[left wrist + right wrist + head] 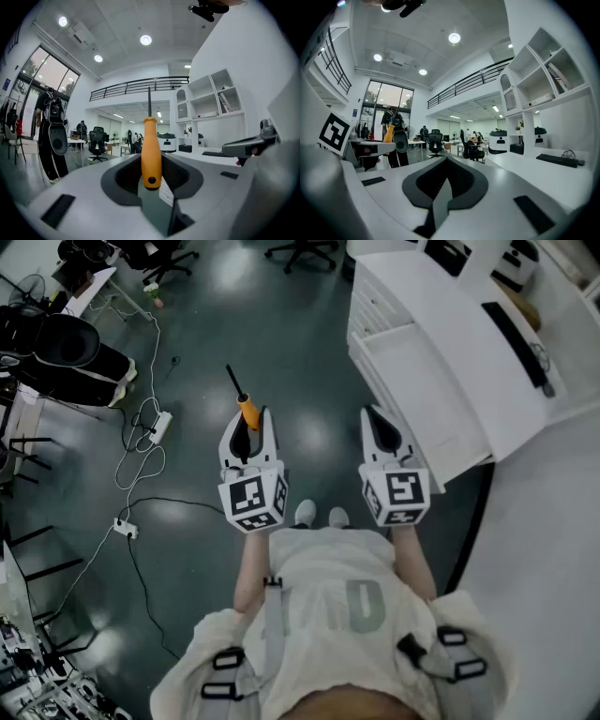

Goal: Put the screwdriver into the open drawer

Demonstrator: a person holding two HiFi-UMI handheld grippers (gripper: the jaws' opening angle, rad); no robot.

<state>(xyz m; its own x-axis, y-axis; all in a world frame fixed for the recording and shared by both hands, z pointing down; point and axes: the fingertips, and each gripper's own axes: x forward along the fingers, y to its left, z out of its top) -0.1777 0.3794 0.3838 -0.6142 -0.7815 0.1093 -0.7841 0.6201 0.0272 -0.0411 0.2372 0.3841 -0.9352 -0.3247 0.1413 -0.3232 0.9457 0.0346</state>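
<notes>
Open floor [300, 352] is seen ahead; the drawer [417, 390] is pulled out at front-right, apart from both grippers. The screwdriver [247, 410], orange handle w/ black shaft pointing fwd, is clamped in the left gripper [249, 421]. The right gripper [378, 423] is closed on nothing. Cables [141, 442] are laid at left.

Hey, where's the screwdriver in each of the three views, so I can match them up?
Head view: screwdriver left of centre, in the left gripper.
Left gripper view: screwdriver dead centre, handle upright between the jaws.
Right gripper view: small orange handle at far left.
Shared landmark: black keyboard, right side everywhere.
</notes>
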